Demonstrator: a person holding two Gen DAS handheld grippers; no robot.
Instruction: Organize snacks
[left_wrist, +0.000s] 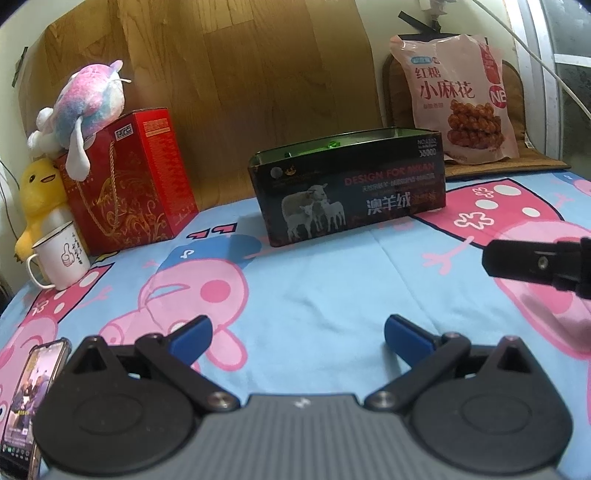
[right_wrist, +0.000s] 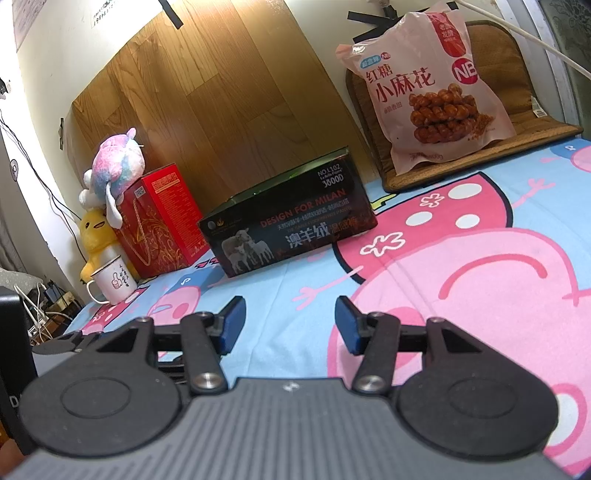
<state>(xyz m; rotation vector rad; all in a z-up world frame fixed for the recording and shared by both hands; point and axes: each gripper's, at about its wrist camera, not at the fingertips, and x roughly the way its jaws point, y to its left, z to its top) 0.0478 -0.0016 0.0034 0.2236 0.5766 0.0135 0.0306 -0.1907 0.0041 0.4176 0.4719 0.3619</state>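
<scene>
A black open-topped box (left_wrist: 351, 184) with sheep pictures stands on the cartoon bedsheet; something green shows inside it. It also shows in the right wrist view (right_wrist: 291, 225). A pink snack bag (left_wrist: 456, 98) leans upright on a woven mat behind the box, and shows in the right wrist view (right_wrist: 424, 85) too. My left gripper (left_wrist: 297, 338) is open and empty, low over the sheet in front of the box. My right gripper (right_wrist: 290, 321) is open and empty, in front of and right of the box. Part of the right gripper's body shows at the right edge of the left wrist view.
A red gift box (left_wrist: 133, 181) stands at the left with a pink-blue plush (left_wrist: 85, 103) on it, a yellow duck plush (left_wrist: 40, 195) and a white mug (left_wrist: 61, 256) beside it. A phone (left_wrist: 27, 402) lies at the near left. A wood-pattern panel (left_wrist: 240, 74) backs the bed.
</scene>
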